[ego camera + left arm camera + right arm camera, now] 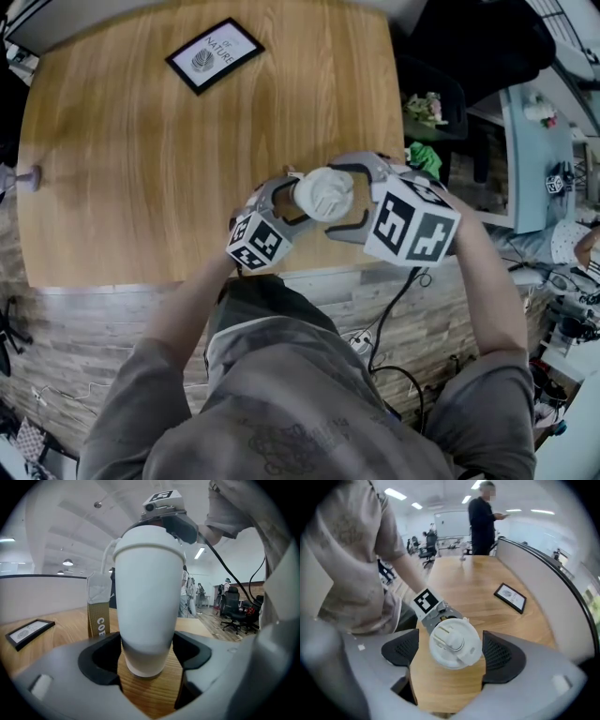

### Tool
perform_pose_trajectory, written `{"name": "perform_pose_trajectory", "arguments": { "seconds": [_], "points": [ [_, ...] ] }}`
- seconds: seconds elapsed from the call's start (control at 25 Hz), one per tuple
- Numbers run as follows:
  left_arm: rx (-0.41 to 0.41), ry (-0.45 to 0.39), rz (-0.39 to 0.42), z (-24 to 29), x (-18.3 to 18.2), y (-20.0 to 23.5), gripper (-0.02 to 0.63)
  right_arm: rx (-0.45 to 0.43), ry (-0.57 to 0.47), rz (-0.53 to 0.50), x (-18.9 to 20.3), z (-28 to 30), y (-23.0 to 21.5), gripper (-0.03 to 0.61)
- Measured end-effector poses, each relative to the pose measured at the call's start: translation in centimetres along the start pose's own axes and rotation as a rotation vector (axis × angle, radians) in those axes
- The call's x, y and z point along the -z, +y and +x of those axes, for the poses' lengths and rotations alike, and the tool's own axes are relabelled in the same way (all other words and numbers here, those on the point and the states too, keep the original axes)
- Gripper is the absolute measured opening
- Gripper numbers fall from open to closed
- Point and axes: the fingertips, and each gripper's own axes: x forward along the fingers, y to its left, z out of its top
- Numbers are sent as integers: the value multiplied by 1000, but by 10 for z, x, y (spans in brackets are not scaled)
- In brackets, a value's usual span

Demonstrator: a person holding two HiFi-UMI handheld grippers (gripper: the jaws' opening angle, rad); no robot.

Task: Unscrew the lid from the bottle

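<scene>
My left hand-held gripper (149,654) pinches the white bottle (149,597) low on its body, a dark pad pressing on each side, with the bottle upright over the near edge of the worktop (141,169). My right hand-held gripper (451,652) points steeply down from above. Its jaws are spread to either side of the white lid (453,641), which is on the bottle's neck; one pad is just beside the rim and there is a gap at the other. The worktop is pale wood with long straight grain and a rounded far end. Beyond my left hand-held gripper, off to its left, a black-framed picture (29,632) lies flat on the wood, well apart from the bottle. A brown and white tag (98,606) with letters on it shows just beside the bottle; I cannot tell whether it hangs from it. A low curved partition (534,559) runs along one side of the worktop. Past my right hand-held gripper, a person in dark clothes (480,522) stands at the worktop's far end. Black office chairs (232,613) are on the floor to the right of my left hand-held gripper. Long strip lights cross the white ceiling. Under me the floor (94,337) is grey-brown planks with a black cable (394,319) trailing over it.
</scene>
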Motion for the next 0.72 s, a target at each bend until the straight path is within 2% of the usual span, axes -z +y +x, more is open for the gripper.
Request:
{"name": "perform_pose_trajectory", "arguments": {
  "seconds": [0.12,0.2,0.28,0.48,0.56,0.64,0.72],
  "points": [
    [0,5,-3,0,0,0,342,138,-119,215,-2,-5,-13,448],
    [-2,10,-7,-1,0,0,341,255,-195,376,-3,-8,-24,448],
    [-3,13,-10,-1,0,0,341,324,-259,540,-5,-10,-27,448],
    [-5,18,-15,-1,0,0,341,459,-365,928,-3,-16,-33,448],
    [-6,19,-17,-1,0,0,341,483,-388,1054,-1,-15,-33,448],
    [-8,20,-20,-1,0,0,341,490,-390,1140,3,-9,-30,448],
    [-8,22,-23,-1,-1,-1,341,508,-384,1179,9,-4,-29,446]
  ]
}}
